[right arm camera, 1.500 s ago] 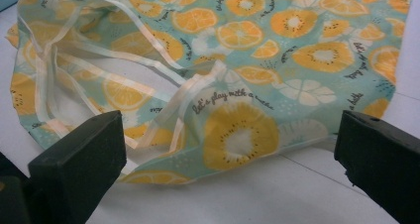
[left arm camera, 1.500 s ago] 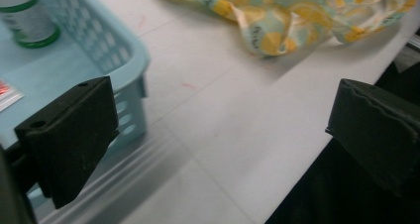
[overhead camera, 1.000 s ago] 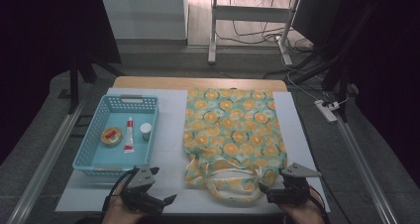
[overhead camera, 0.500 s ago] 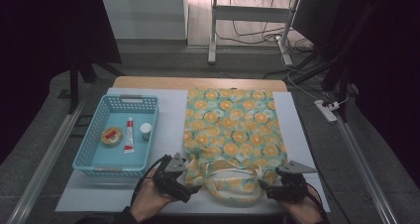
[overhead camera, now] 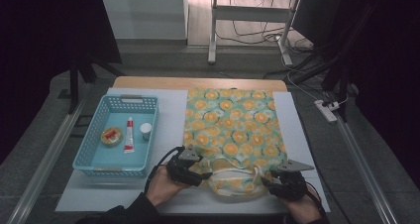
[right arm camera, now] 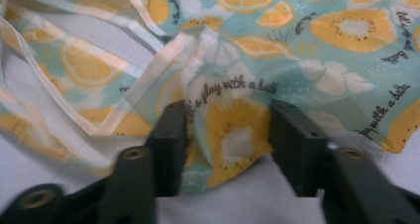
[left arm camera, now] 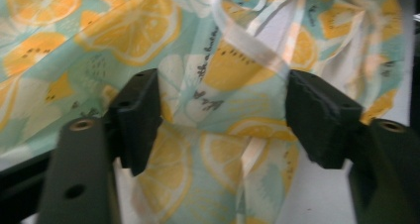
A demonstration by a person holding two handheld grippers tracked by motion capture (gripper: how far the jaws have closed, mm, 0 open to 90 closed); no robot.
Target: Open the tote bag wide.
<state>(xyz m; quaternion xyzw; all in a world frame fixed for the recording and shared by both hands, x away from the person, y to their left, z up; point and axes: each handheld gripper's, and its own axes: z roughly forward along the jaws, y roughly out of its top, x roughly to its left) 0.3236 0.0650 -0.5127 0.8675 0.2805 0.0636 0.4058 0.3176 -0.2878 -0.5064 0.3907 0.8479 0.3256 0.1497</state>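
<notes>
From the high view we see both grippers at the near edge of the fruit-print bag (overhead camera: pixel 233 130) on the table (overhead camera: pixel 168 110), left gripper (overhead camera: pixel 195 170) at its near-left corner, right gripper (overhead camera: pixel 277 183) at its near-right corner; jaw detail is lost there. The left gripper view shows bunched fabric between jaws that have just been closing; pad contact looks partial, so we cannot tell whether it grips. The right gripper view shows its jaws pinching a fold. A blue basket (overhead camera: pixel 94 149) sits left of the left gripper.
</notes>
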